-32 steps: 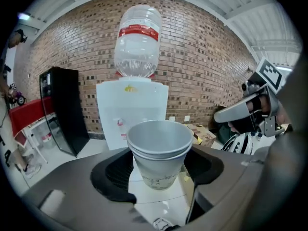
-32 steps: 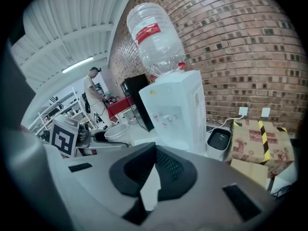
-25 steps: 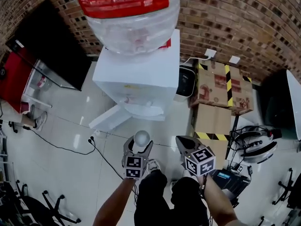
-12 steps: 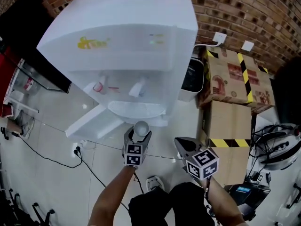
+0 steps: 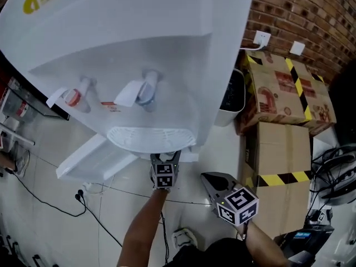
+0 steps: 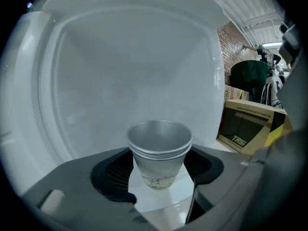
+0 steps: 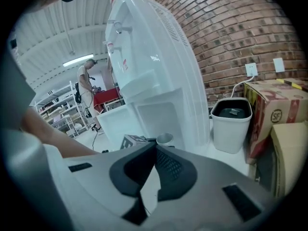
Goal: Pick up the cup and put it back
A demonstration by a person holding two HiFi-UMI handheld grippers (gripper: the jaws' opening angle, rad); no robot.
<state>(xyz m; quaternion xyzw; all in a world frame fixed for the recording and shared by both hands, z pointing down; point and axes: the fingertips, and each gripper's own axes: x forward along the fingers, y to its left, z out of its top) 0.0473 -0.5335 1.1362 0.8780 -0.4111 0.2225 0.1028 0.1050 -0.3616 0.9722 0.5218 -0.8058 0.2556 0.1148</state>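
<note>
A pale paper cup (image 6: 160, 153) stands upright between the pads of my left gripper (image 6: 159, 163), which is shut on it. White walls of the water dispenser (image 5: 167, 49) fill the space ahead of the cup. In the head view my left gripper (image 5: 164, 166) is at the edge of the dispenser's drip tray (image 5: 150, 138), which hides the cup. My right gripper (image 5: 211, 179) hangs lower right, apart from the dispenser. Its jaws meet at the tips with nothing in them (image 7: 155, 148). The right gripper view also catches the cup (image 7: 165, 139) in front of the dispenser's lower cabinet.
Two taps (image 5: 139, 90) stick out above the drip tray. The cabinet door (image 5: 92, 157) lies open to the left. A white bin (image 5: 232, 96) and cardboard boxes (image 5: 283, 93) stand on the right by the brick wall. A cable (image 5: 44, 202) runs over the floor. A person (image 7: 86, 81) stands far back.
The head view has dropped in close to the dispenser, so the bottle is out of view. My left gripper has carried the cup forward to the drip tray. The right gripper stays lower right.
</note>
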